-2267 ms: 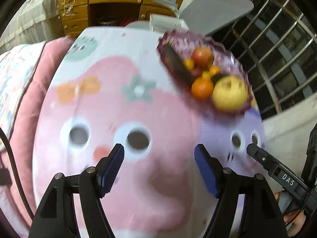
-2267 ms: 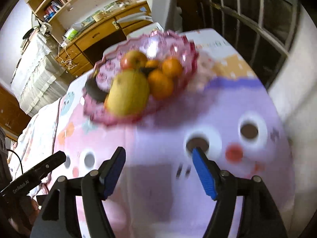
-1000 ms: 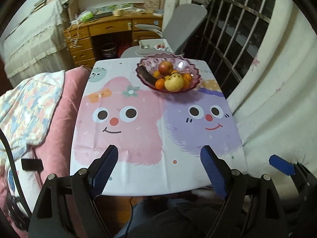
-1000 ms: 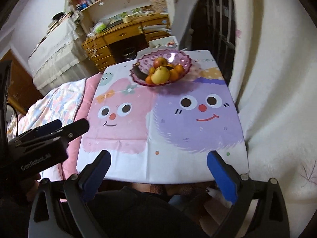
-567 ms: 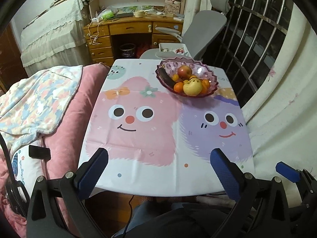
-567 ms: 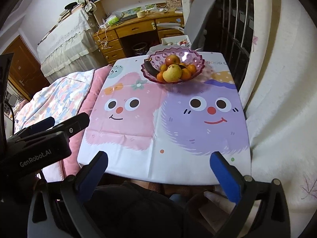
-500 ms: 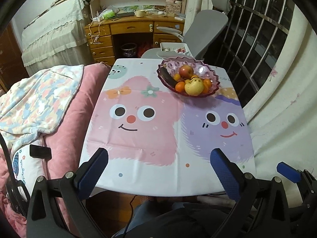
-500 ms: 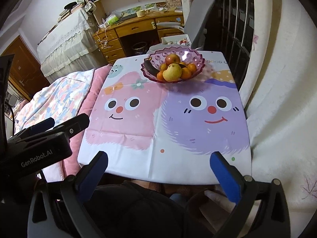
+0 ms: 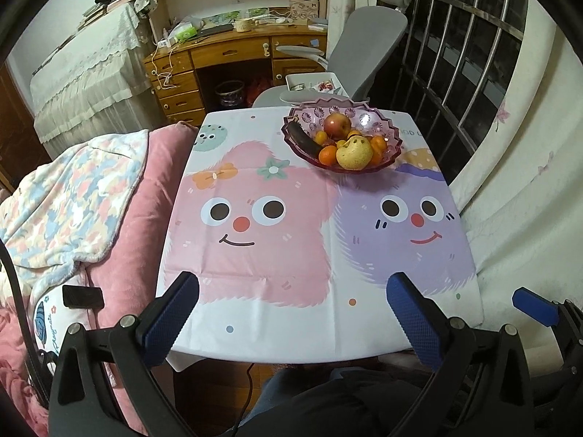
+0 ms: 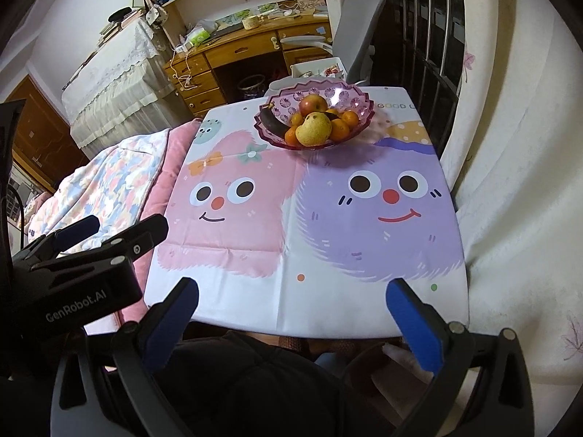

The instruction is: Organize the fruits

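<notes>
fruit bowl (image 9: pixel 342 145): upper centre of frame, far end of desk (image 9: pixel 291 313), fruit piled inside. left gripper (image 9: pixel 291 309), right gripper (image 10: pixel 291 309): fingers wide, empty, at lower frame. sorting looks complete; hold clear.

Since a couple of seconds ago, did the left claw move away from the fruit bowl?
Yes. The left claw has pulled back from the fruit bowl to the near edge of the cartoon tablecloth, open and empty.

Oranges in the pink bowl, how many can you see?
4 small round oranges in the scalloped pink glass bowl: front left, behind it, right of the yellow pear, and one behind the pear. More may be hidden underneath.
</notes>
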The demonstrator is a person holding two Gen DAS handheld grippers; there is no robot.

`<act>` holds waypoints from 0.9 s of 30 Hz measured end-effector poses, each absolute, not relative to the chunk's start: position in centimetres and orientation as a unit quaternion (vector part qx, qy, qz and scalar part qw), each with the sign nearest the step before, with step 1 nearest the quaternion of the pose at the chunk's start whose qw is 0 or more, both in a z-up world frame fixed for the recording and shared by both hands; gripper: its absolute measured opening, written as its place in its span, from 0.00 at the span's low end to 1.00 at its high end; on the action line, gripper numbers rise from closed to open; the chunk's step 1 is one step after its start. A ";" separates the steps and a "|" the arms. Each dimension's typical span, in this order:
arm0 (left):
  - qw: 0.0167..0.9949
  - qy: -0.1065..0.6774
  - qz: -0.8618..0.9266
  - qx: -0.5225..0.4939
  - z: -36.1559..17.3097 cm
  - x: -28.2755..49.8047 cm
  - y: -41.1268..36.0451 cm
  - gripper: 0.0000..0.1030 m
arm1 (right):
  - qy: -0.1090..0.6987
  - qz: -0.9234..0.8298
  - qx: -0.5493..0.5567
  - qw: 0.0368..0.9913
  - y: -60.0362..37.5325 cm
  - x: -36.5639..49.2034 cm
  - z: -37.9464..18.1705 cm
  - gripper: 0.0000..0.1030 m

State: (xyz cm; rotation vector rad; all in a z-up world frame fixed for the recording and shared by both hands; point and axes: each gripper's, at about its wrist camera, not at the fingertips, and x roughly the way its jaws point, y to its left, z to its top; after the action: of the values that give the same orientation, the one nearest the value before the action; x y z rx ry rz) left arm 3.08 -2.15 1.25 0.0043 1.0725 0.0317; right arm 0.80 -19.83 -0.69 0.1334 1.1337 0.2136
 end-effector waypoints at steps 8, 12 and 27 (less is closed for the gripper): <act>0.859 0.511 0.011 0.001 1.1 3.5 -2.0 0.99 | 0.537 0.099 0.064 0.835 -19.8 1.0 -0.7 1.00; 0.860 0.511 0.009 0.001 1.1 3.7 -1.9 0.99 | 0.537 0.100 0.064 0.835 -19.8 1.1 -0.8 1.00; 0.860 0.511 0.006 0.003 0.9 4.3 -2.0 0.99 | 0.538 0.100 0.064 0.834 -19.7 1.2 -0.7 1.00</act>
State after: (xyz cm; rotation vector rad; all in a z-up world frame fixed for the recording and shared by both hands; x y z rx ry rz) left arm 4.26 -1.99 0.94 0.0063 1.0728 0.0133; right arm 1.25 -19.75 -0.73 0.1366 1.1404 0.2114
